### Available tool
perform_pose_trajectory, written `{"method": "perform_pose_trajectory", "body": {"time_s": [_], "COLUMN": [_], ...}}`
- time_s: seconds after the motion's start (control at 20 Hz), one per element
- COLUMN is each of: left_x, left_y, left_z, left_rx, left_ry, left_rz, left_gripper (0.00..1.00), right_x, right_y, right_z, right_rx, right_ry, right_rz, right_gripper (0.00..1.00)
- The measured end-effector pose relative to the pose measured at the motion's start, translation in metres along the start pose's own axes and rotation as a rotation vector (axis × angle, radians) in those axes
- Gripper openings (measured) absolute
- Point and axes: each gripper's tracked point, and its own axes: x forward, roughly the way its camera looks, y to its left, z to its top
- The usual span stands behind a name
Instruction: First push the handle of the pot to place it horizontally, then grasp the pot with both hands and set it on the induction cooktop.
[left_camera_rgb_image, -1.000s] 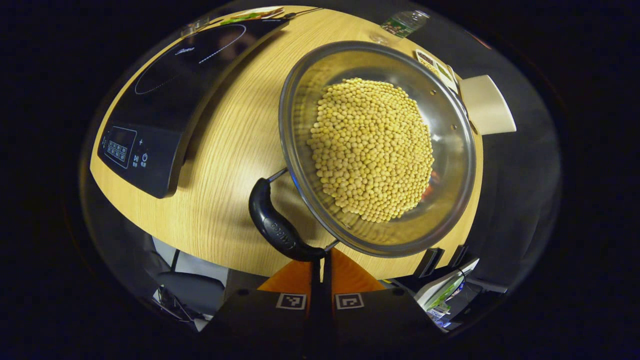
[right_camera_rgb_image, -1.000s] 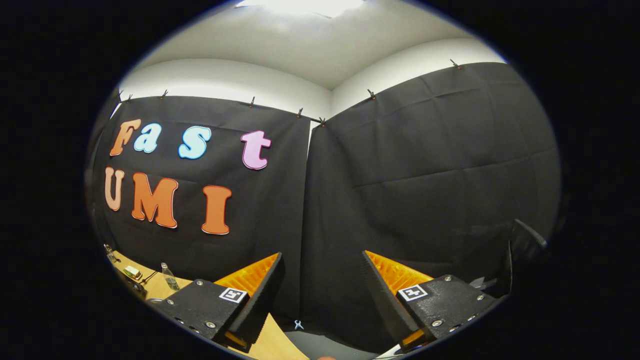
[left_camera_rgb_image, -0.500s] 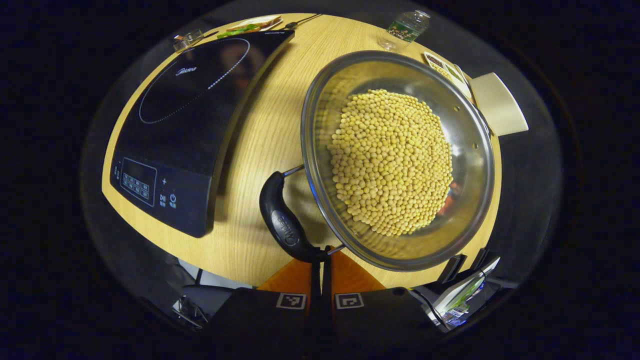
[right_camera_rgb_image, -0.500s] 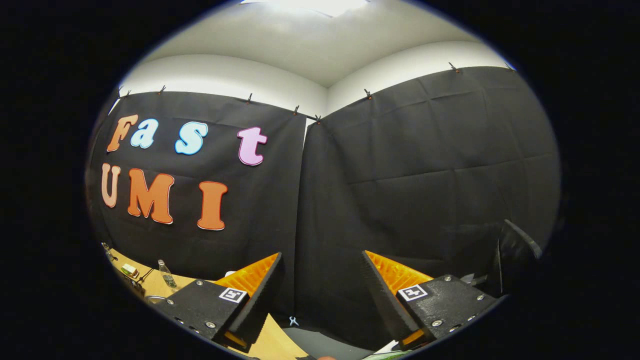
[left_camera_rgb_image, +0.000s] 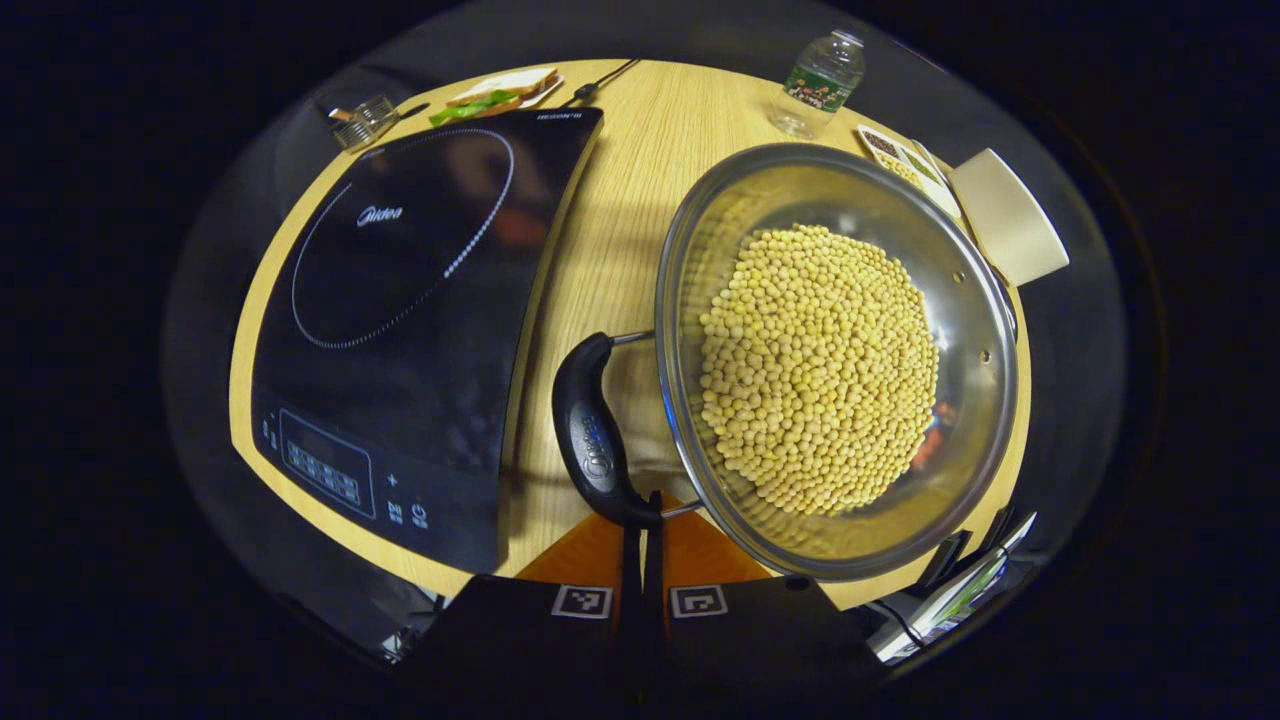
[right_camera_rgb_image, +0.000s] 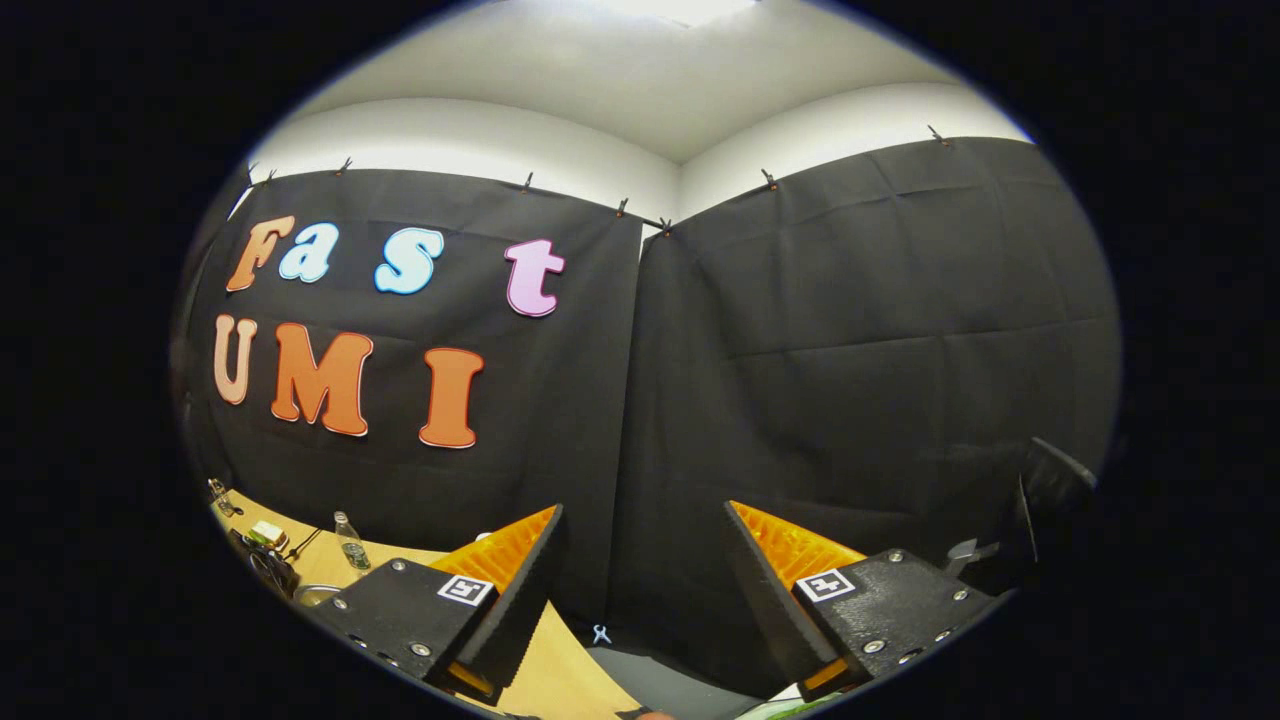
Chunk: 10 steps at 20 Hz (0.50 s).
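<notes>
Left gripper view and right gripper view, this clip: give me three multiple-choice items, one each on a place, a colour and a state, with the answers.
1. In the left gripper view, where is the cooktop relative to the pot?
A. to its left
B. to its right
C. under it

2. What colour is the pot's handle?
A. white
B. black
C. red

3. How do the right tool's fingers stand?
A. closed on the pot
B. closed on nothing
C. spread apart

Answers:
1 A: the cooktop lies left of the pot, with bare table between them.
2 B: the curved grip is black.
3 C: a wide gap shows between its fingers, with the booth wall behind.
</notes>
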Motion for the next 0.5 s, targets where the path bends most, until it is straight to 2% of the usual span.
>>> {"method": "perform_pose_trajectory", "body": {"time_s": [0.3,0.45,0.5], "left_x": [-0.027,-0.038,-0.042], "left_y": [0.026,0.033,0.035], "left_z": [0.057,0.08,0.09], "left_rx": [0.135,0.167,0.178], "left_ry": [-0.068,-0.096,-0.109], "left_rz": [-0.038,-0.041,-0.042], "left_gripper": [0.08,0.08,0.08], "right_x": [0.011,0.015,0.016], "right_y": [0.051,0.078,0.086], "right_z": [-0.021,-0.032,-0.035], "right_rx": [0.008,0.006,0.006], "right_ry": [0.059,0.09,0.101], "right_rz": [0.083,0.127,0.139], "right_gripper": [0.94,0.95,0.92]}}
